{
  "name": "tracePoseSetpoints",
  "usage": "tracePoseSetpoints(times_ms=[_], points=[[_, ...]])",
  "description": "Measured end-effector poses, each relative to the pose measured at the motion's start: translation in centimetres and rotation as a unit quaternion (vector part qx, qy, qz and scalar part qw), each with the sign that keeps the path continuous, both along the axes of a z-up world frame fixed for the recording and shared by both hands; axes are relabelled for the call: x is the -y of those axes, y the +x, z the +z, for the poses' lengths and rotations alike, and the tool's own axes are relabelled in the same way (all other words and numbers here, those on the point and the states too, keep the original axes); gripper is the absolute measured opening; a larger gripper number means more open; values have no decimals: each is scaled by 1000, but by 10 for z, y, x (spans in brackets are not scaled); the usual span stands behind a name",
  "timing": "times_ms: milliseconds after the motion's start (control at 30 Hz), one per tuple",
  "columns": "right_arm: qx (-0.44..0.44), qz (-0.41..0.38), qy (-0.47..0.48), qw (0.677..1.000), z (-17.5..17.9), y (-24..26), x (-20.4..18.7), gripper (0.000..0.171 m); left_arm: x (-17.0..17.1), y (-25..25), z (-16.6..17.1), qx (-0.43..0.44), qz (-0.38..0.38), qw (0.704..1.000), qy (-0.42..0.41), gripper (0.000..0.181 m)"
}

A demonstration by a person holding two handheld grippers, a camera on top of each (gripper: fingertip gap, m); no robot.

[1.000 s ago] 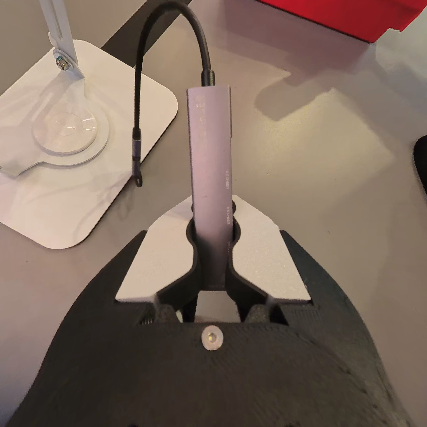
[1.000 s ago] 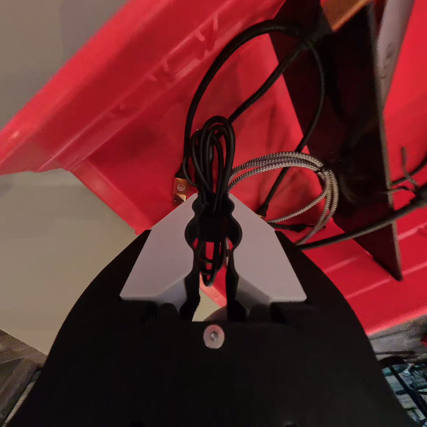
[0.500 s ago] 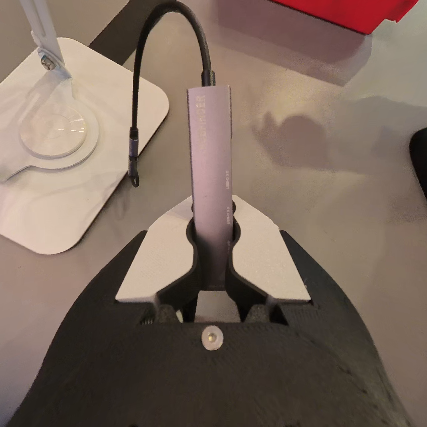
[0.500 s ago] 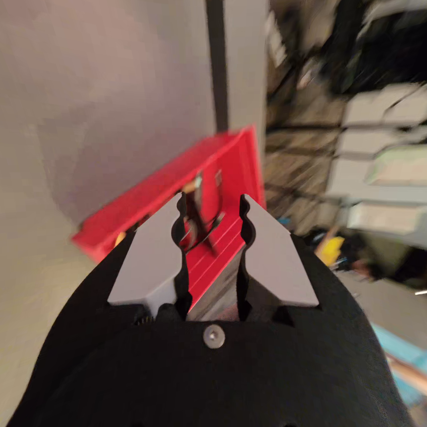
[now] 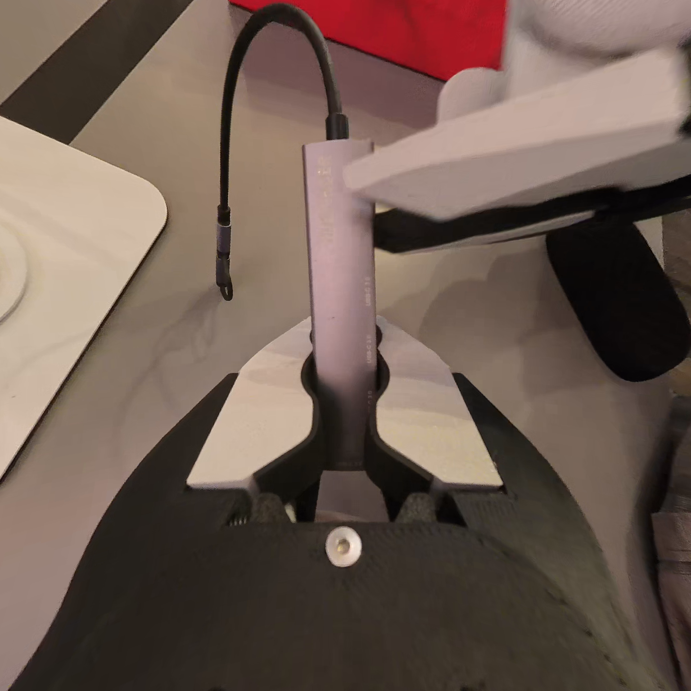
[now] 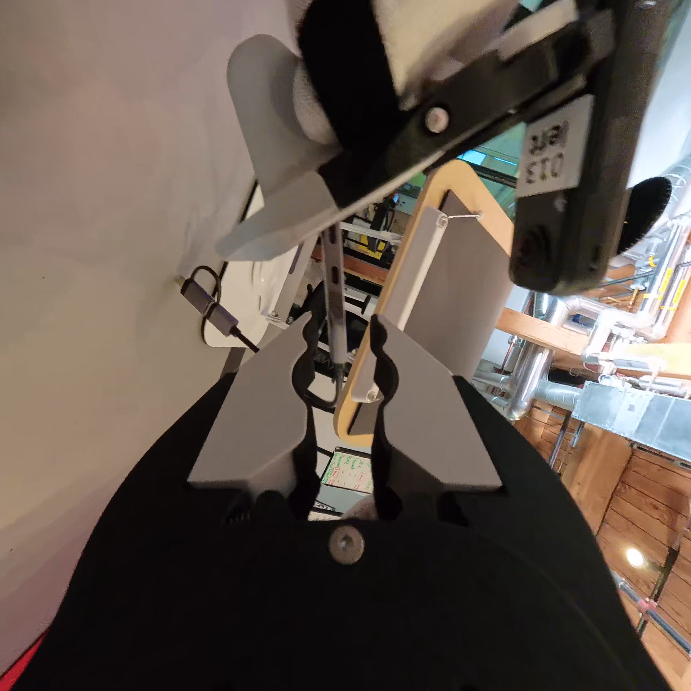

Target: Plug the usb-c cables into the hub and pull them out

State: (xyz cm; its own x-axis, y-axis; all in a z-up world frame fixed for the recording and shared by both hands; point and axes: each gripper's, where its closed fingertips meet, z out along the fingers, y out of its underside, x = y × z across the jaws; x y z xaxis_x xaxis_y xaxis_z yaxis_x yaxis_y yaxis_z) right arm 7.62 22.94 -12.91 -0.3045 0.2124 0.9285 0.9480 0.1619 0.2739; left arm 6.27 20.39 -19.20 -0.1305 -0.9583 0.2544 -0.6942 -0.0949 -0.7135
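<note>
A slim grey hub [image 5: 338,261] is clamped at its near end in my left gripper [image 5: 344,329], which is shut on it and holds it above the table. The hub's own black cable [image 5: 276,41] loops left and ends in a loose plug [image 5: 223,258]. My right gripper [image 5: 368,209] comes in from the right with its fingertips at the hub's far right edge. In the right wrist view my right gripper [image 6: 342,318] is open and empty. The hub's ported edge [image 6: 334,269] lies in line between its fingers. The left gripper [image 6: 299,232] shows above.
A white lamp base [image 5: 56,261] lies on the grey table at the left. A red bin [image 5: 392,33] stands at the back. A black rounded object [image 5: 617,299] sits at the right. In the right wrist view the hub's plug [image 6: 209,303] hangs beside the lamp base. One gripper's finger ends stand about 7 cm off the other's.
My right gripper let go of the black cable bundle over the red bin, opened, and swung across to the hub. My left gripper still holds the hub and has shifted slightly.
</note>
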Motion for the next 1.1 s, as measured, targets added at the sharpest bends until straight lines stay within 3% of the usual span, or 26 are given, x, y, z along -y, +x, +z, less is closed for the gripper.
tracePoseSetpoints(times_ms=[100,333,600,767,900,1100], points=[[9,-4,8,1000,-6,1,-7,8,2,1,1,3,-3,1000,-5,23],[-8,-3,-9,1000,-6,3,-3,7,6,3,2,7,-7,1000,-9,24],[-6,-1,15,1000,18,7,1,6,15,7,36,71,-11,996,-61,28],[-10,-16,21,1000,33,19,1,7,1,8,72,156,25,982,-104,60],[-33,-41,32,998,60,42,4,6,-19,0,99,220,54,968,-105,73],[-75,-96,70,990,128,109,14,6,-36,-13,118,266,72,956,-101,63]])
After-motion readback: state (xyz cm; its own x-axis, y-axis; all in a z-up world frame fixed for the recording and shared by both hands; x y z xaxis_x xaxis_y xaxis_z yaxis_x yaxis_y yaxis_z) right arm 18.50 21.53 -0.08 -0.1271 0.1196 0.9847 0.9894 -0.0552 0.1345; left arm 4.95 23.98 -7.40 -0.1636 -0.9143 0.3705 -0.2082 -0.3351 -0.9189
